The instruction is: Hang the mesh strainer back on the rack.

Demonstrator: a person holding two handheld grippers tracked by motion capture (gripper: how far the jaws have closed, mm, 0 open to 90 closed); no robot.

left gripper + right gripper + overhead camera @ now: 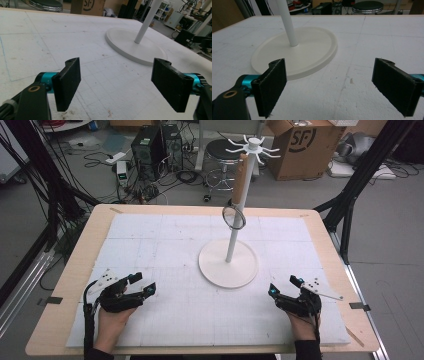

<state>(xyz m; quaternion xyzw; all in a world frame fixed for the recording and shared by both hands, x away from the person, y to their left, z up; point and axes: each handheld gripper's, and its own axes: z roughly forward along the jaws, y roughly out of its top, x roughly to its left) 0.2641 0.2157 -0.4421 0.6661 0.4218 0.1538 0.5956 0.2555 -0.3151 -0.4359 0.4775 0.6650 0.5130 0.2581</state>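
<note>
A white stand with a round base and an upright pole stands mid-table; hooked arms spread from its top. A utensil with a wooden handle and a round wire ring hangs from one hook beside the pole. My left gripper rests at the near left, open, nothing between its pads. My right gripper rests at the near right, also open and empty, its pads wide apart. The stand's base lies ahead of the left gripper, and the base shows ahead-left of the right gripper.
A white foam sheet covers the wooden table. Behind the table are a stool, a cardboard box, computer towers and cables on the floor. Black frame legs stand at the right.
</note>
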